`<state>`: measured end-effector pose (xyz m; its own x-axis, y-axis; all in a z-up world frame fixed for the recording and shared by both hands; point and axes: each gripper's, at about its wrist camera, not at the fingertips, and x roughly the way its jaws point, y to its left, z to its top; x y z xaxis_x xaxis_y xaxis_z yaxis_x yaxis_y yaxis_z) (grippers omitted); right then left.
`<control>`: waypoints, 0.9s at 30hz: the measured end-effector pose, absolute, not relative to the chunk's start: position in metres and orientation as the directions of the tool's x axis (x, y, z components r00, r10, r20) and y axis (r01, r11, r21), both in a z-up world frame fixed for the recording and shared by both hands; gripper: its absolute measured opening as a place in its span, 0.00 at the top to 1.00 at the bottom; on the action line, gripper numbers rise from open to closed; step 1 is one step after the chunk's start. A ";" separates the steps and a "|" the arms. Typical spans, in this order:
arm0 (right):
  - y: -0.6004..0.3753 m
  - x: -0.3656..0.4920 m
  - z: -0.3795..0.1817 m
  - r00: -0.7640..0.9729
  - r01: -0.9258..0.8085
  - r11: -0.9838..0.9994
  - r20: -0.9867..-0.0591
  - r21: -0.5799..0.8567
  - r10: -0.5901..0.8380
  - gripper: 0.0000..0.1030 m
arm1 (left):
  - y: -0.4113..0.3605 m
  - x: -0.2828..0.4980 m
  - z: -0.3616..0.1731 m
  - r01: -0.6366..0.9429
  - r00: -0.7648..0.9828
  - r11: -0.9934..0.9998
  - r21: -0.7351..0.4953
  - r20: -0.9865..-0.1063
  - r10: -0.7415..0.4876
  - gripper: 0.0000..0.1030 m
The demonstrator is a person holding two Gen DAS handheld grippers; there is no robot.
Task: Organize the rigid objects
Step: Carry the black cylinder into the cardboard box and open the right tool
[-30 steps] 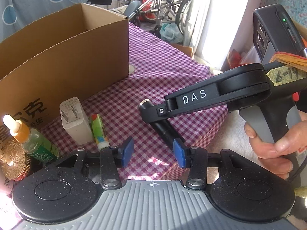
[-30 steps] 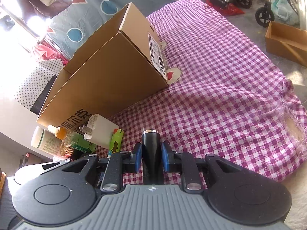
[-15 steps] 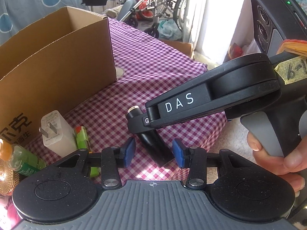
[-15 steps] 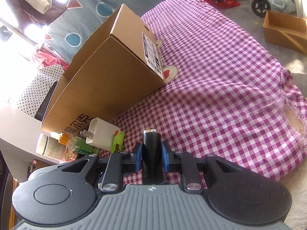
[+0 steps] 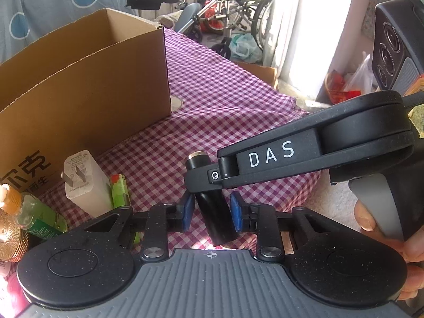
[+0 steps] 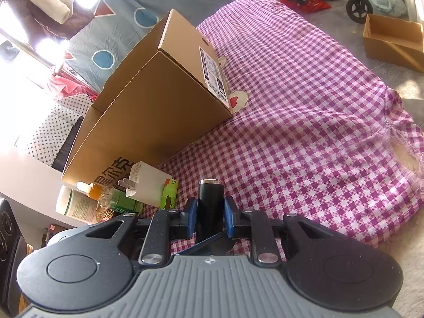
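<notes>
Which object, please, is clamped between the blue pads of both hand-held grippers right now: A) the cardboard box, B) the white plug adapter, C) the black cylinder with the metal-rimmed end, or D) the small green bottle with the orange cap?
C: the black cylinder sits between the pads of the left hand-held gripper while the right hand-held gripper also clamps it; the white plug adapter lies untouched on the checked cloth.

At lower centre, the left gripper (image 5: 212, 213) clamps a black cylinder (image 5: 212, 212). The right gripper (image 5: 205, 176) grips its upper end. A cardboard box (image 5: 79, 84) stands upper left.
</notes>
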<state>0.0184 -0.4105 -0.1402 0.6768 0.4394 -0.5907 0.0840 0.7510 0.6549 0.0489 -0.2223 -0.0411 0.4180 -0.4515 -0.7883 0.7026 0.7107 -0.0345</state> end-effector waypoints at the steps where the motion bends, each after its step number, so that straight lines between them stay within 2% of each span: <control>1: -0.409 0.015 -0.136 0.683 0.079 0.753 -0.586 0.653 0.436 0.77 | -0.220 0.047 -0.037 0.702 0.425 0.711 -0.036 -0.780 -0.459 0.73; 9: -0.375 0.002 -0.064 0.748 -0.047 0.816 -0.520 0.577 0.411 0.77 | -0.183 0.028 0.020 0.667 0.553 0.745 -0.013 -0.661 -0.507 0.73; 17: -0.317 0.049 0.014 0.712 -0.275 0.799 -0.445 0.535 0.543 0.77 | -0.116 0.051 0.082 0.525 0.687 0.849 -0.067 -0.556 -0.468 0.72; 21: -0.290 0.106 0.032 0.639 -0.340 0.767 -0.464 0.545 0.613 0.77 | -0.097 0.086 0.093 0.434 0.725 0.896 -0.089 -0.556 -0.407 0.71; 23: -0.278 0.137 0.033 0.591 -0.344 0.749 -0.489 0.565 0.641 0.77 | -0.087 0.104 0.090 0.402 0.724 0.909 -0.110 -0.569 -0.389 0.67; 27: -0.250 0.193 0.019 0.510 -0.317 0.769 -0.584 0.555 0.631 0.77 | -0.058 0.131 0.079 0.298 0.730 0.944 -0.139 -0.605 -0.319 0.64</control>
